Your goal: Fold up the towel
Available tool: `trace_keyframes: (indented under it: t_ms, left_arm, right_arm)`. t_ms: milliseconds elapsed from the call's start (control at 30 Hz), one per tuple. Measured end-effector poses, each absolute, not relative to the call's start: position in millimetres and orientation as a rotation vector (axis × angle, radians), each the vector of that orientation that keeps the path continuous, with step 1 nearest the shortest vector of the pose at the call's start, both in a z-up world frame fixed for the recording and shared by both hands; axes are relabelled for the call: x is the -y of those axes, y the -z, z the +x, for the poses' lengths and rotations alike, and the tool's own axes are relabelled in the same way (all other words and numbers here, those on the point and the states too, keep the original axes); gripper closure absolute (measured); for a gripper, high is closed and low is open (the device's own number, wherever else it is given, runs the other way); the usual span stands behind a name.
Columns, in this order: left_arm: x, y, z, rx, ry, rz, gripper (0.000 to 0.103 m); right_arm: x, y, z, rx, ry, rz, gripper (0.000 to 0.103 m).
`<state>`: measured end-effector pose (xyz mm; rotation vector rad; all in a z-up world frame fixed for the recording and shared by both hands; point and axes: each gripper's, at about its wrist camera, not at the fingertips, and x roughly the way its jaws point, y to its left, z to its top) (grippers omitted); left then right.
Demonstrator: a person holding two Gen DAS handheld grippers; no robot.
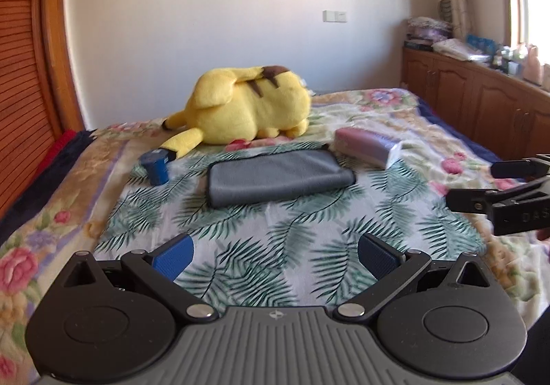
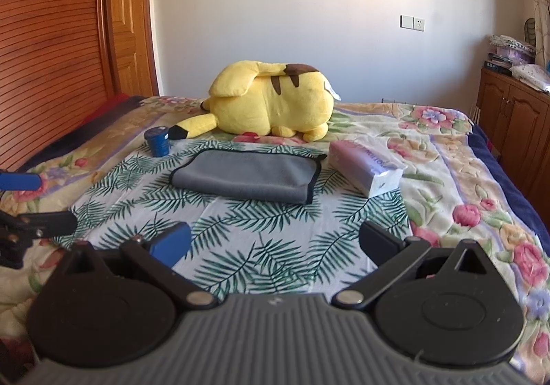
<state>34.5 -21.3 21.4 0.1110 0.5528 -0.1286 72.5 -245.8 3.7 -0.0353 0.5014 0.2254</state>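
Centre frame, both views: grey towel [image 1: 280, 176] on the bed [image 1: 282, 240], already doubled, long axis left-right | left hand-held gripper [image 1: 273, 256] and right hand-held gripper [image 2: 275, 242] both jaws apart, empty, well short | neither clearly nearer.

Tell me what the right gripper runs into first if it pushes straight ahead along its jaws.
Most likely the folded grey towel, lying ahead on the palm-leaf sheet. The right gripper is open and empty, with bare sheet between; its height is unclear.
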Motion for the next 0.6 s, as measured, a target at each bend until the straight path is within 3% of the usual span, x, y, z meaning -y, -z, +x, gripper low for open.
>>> trace_keyframes:
  t_ms: [600]
  left_arm:
    - [10, 19, 29, -0.6, 0.075, 0.055, 0.016]
  right_arm:
    - [236, 27, 57, -0.531, -0.227, -0.042, 0.0]
